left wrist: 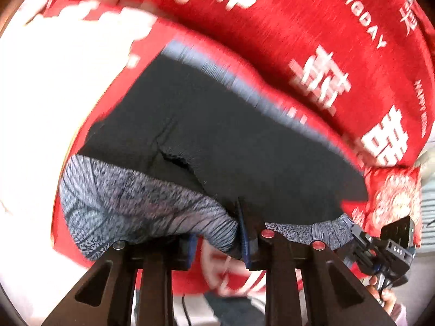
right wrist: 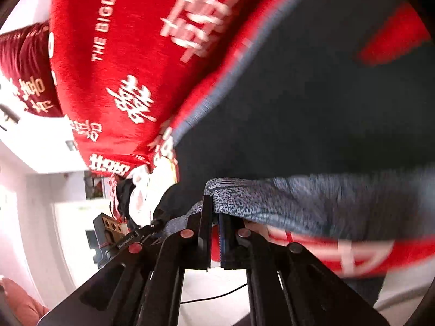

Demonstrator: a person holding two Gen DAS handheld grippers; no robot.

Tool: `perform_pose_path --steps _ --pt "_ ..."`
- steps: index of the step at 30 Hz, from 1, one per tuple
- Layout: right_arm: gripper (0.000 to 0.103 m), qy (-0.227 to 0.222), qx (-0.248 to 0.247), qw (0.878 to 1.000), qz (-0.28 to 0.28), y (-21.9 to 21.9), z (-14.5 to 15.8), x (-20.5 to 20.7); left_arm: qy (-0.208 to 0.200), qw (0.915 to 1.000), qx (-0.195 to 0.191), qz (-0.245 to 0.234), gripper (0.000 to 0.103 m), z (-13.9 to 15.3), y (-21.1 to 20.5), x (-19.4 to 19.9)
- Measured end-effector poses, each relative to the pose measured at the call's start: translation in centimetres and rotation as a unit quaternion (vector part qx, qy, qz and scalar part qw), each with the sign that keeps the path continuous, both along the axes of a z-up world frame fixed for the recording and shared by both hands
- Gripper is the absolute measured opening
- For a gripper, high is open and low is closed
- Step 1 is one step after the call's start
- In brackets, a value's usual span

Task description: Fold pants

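Fingers [right wrist: 208,212] pinching pants [right wrist: 312,125]; bedspread [right wrist: 114,54] lettered "THE BIGDAY".

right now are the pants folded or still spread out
Mostly spread: the dark pants lie flat on the red blanket, with only the patterned waistband lifted.

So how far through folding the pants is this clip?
Early to mid. Done: the dark pants lie spread on the red blanket. In hand: both tools grip the grey patterned waistband, the left tool at one end, the right tool at the other. Left: no finished fold is visible yet; blur hides finer detail.
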State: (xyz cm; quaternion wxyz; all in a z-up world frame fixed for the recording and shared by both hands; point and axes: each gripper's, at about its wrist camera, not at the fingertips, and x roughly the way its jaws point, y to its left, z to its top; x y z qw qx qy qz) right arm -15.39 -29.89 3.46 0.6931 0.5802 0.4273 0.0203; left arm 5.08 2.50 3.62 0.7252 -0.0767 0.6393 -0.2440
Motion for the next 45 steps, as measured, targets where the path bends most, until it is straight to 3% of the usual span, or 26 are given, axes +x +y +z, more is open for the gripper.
perform_pose_path --steps 3,6,8,9,10,13,15,16,17,19,21,23,26,27,28,30,34,35,37,39,45 --pt "0.004 -0.005 -0.028 0.999 0.041 -3.2 1.0 5.9 -0.049 0.9988 0.000 -0.008 0.027 0.8 -3.5 4.3" --pt "0.004 0.008 -0.042 0.995 0.085 -6.1 -1.0 11.9 -0.075 0.9971 0.010 -0.001 0.028 -0.8 -6.4 8.7" --pt "0.006 0.026 -0.047 0.993 0.103 -7.8 -3.4 15.4 -0.094 0.9949 0.038 0.001 0.039 -2.7 -7.9 10.7" --pt "0.006 0.035 -0.050 0.992 0.112 -8.3 -4.5 16.9 -0.107 0.9923 0.061 0.007 0.054 -3.8 -8.7 11.8" --pt "0.006 0.050 -0.057 0.990 0.118 -8.8 -5.9 18.5 -0.122 0.9887 0.085 0.019 0.063 -5.1 -9.6 13.1" --pt "0.007 0.088 -0.046 0.986 0.130 -9.6 -9.8 21.4 -0.112 0.9836 0.137 0.032 0.063 -8.3 -10.9 15.4" --pt "0.007 0.094 -0.044 0.986 0.133 -9.7 -10.2 22.1 -0.094 0.9845 0.142 0.042 0.063 -8.7 -10.5 16.1" --pt "0.012 0.100 -0.052 0.983 0.145 -9.5 -9.6 22.3 -0.097 0.9841 0.140 0.050 0.063 -8.0 -9.8 16.1" --pt "0.018 0.101 -0.064 0.981 0.153 -9.2 -8.6 22.3 -0.107 0.9817 0.146 0.060 0.063 -7.0 -9.1 15.9" --pt "0.051 0.083 -0.094 0.979 0.160 -8.8 -5.9 21.9 -0.122 0.9784 0.150 0.073 0.063 -4.7 -7.6 15.4" --pt "0.053 0.041 -0.113 0.978 0.168 -8.1 -3.0 21.0 -0.125 0.9765 0.161 0.069 0.063 -3.9 -7.3 14.7" --pt "0.053 0.023 -0.097 0.978 0.184 -6.8 -2.1 20.5 -0.115 0.9771 0.175 0.035 0.063 -4.6 -7.9 13.8" --pt "0.053 0.045 -0.079 0.972 0.216 -4.5 -4.4 21.5 -0.105 0.9737 0.202 0.005 0.063 -7.2 -10.0 13.4" --pt "0.053 0.059 -0.083 0.969 0.227 -4.2 -5.7 21.9 -0.102 0.9721 0.211 -0.002 0.067 -8.3 -10.7 13.3" --pt "0.052 0.080 -0.092 0.963 0.239 -3.8 -7.2 22.5 -0.123 0.9639 0.236 -0.002 0.081 -9.0 -11.5 13.3" --pt "0.044 0.110 -0.132 0.953 0.249 -4.0 -8.5 23.2 -0.145 0.9561 0.255 -0.001 0.084 -9.9 -12.5 13.5" --pt "0.044 0.084 -0.158 0.966 0.185 -8.2 -5.6 22.2 -0.122 0.9608 0.248 0.008 0.084 -9.3 -11.9 13.6" --pt "0.046 0.078 -0.162 0.968 0.174 -8.9 -4.7 21.6 -0.120 0.9608 0.250 0.003 0.084 -8.7 -11.6 13.1" --pt "0.070 0.072 -0.199 0.965 0.158 -10.3 -2.6 19.5 -0.123 0.9588 0.255 -0.018 0.084 -7.2 -11.5 11.3" --pt "0.071 0.067 -0.211 0.965 0.140 -11.5 -1.2 16.5 -0.118 0.9583 0.256 -0.047 0.084 -6.1 -11.8 8.9" --pt "0.071 0.140 -0.198 0.967 0.075 -14.9 -0.6 5.1 -0.075 0.9633 0.216 -0.141 0.084 -5.5 -16.3 1.4"
